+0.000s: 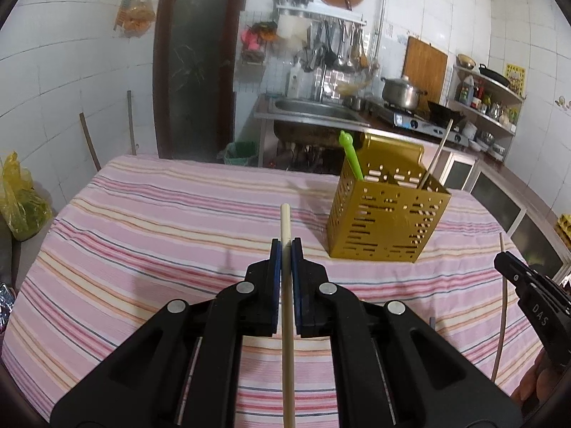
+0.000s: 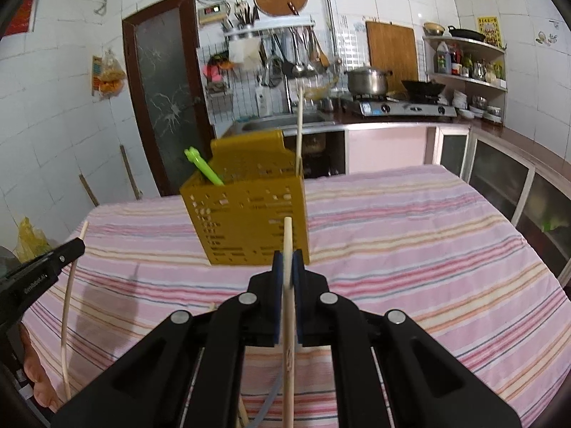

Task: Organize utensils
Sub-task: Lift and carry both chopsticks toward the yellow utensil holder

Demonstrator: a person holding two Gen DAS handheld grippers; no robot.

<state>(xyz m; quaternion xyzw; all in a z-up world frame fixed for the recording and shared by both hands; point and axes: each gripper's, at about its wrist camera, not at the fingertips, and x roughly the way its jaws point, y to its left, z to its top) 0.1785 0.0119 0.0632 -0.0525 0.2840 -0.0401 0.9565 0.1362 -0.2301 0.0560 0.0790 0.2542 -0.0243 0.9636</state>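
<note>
We are partway through the sorting. Each of our tools carries one pale wooden chopstick, and neither stick is in the holder yet. The left tool [image 1: 285,249] is closed on its chopstick [image 1: 285,224], the stick pinched between the blue pads and poking forward past them. The right tool [image 2: 286,262] is likewise clamped on its own chopstick [image 2: 287,235], whose tip lines up in front of the holder's lower wall. Both tools are held above the striped table [image 1: 142,214], short of the holder.

The gold perforated holder [image 1: 385,221] stands upright on the table, towards the far side. In it we see two things already stowed: a green plastic utensil [image 1: 351,157] leaning out at one corner, and a single thin wooden chopstick [image 1: 437,157] leaning out at the other side. Whether anything lies lower inside we cannot tell through the slots.

We judge two sticks are left to drop in; we see no other loose utensils on the cloth.
</note>
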